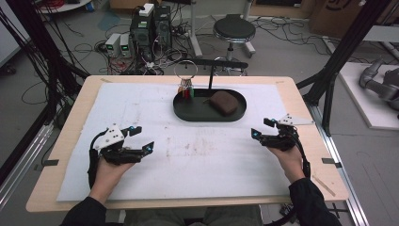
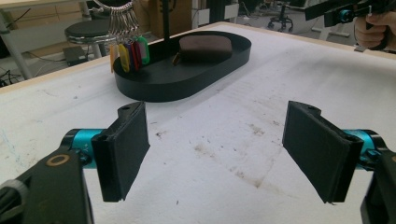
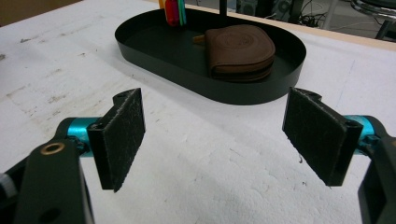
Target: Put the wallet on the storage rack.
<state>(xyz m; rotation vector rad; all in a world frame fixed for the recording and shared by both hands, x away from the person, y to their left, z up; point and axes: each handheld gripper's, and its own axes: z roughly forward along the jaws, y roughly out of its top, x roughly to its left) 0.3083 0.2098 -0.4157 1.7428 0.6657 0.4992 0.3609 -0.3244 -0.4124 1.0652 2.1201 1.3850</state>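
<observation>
We hold the left claw (image 1: 140, 139) at the lower left of the high view, its jaws spread wide with nothing between them, just above the white mat (image 1: 155, 165) that covers the worktop (image 1: 42, 188). In the left gripper view its two black pads (image 2: 123, 149) stand far apart at the bottom corners of the frame, and only stained white mat lies between them.

At the lower right of the high view we hold the right claw (image 1: 260, 129), equally wide and empty; in the right gripper view its pads (image 3: 122, 135) frame bare mat in the same way.

Outward from both claws, at the centre top of the high view, a black oval tray (image 1: 188, 113) sits on the mat, well apart from either claw. A brown pouch (image 1: 224, 102) lies in its right half; in the right gripper view the pouch (image 3: 243, 52) rests near the tray's near wall (image 3: 243, 95) at the upper centre. At the tray's left end, coloured key tags (image 1: 187, 90) hang from a metal ring (image 1: 185, 70), and a thin black post (image 1: 210, 77) rises from the tray's far side. In the left gripper view the tags (image 2: 131, 52) hang at the upper left.
</observation>
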